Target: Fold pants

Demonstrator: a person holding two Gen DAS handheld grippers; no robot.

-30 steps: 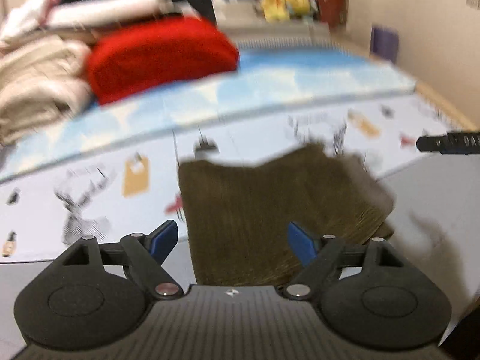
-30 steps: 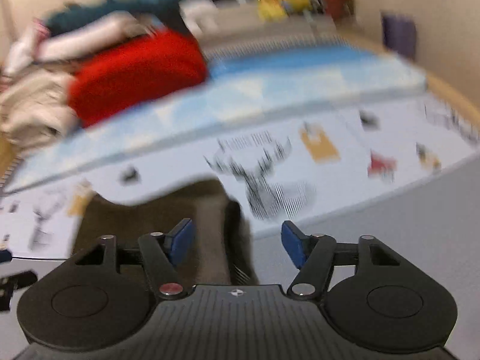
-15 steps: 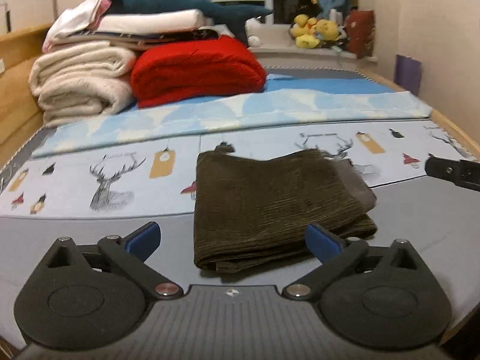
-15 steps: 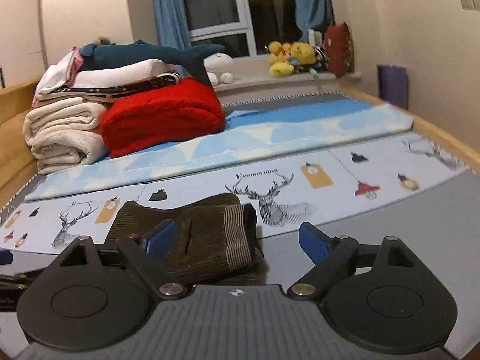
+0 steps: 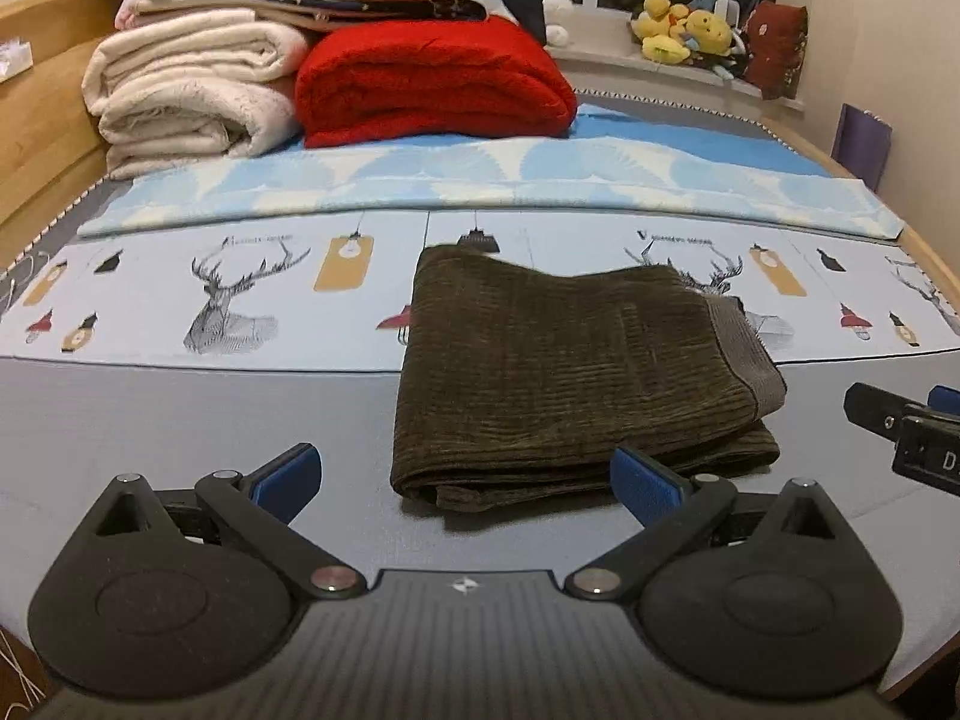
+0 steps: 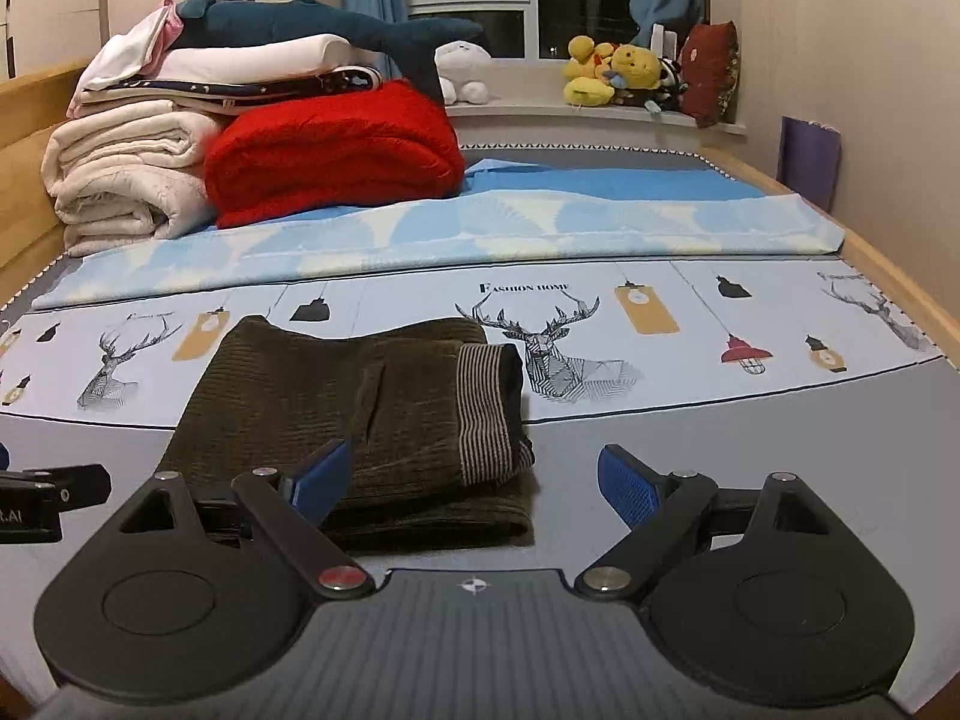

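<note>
Dark olive corduroy pants [image 5: 570,372] lie folded into a flat rectangle on the bed, the striped waistband [image 6: 483,414] on their right side. My left gripper [image 5: 468,483] hovers just in front of the pants' near folded edge, open, with nothing between its blue pads. My right gripper [image 6: 474,477] is also open and empty, near the pants' front right corner; its left pad [image 6: 318,477] shows in front of the cloth. Each gripper appears at the edge of the other's view: the right one [image 5: 906,429], the left one [image 6: 48,498].
The bed [image 6: 780,456] has a grey cover and a deer-print sheet [image 6: 660,324]. At the far left stand a red folded blanket [image 5: 432,81] and cream blankets [image 5: 192,90] with linens and a plush shark on top. Plush toys [image 6: 618,72] sit on the windowsill.
Both grippers have drawn back from the pants toward the near edge of the bed, and their jaws have spread wider. The pants lie still, released, and the views have gone from blurred to sharp.
</note>
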